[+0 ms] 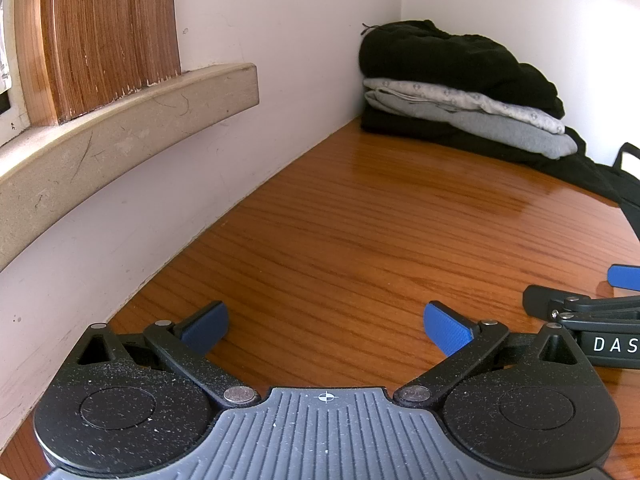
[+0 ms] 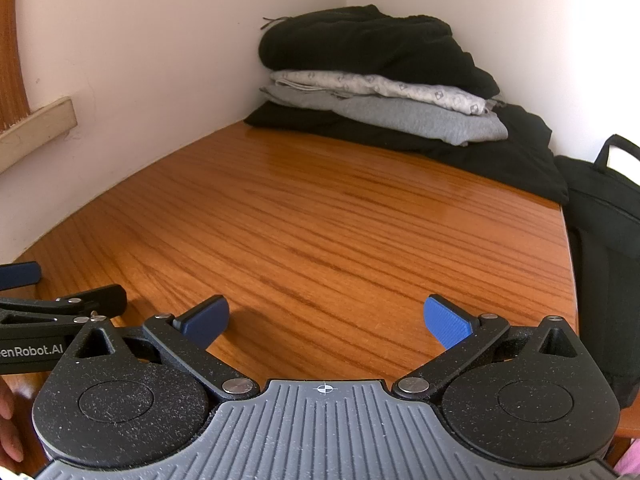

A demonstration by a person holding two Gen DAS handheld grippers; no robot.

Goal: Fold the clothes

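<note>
A stack of folded clothes (image 1: 460,92) (image 2: 380,92) sits in the far corner of the wooden table (image 1: 360,232) (image 2: 320,220): a black garment on top, a patterned light one, a grey one and a wide black one at the bottom. My left gripper (image 1: 326,326) is open low over the near table, nothing between its blue pads. My right gripper (image 2: 326,320) is open likewise, beside the left one. Each gripper shows at the edge of the other's view: the right one (image 1: 592,312), the left one (image 2: 48,312).
White walls close the table on the left and back. A wooden window frame with a beige sill (image 1: 120,120) juts from the left wall. A black bag (image 2: 604,232) with a handle stands off the table's right edge. A hand (image 2: 8,432) shows at the lower left.
</note>
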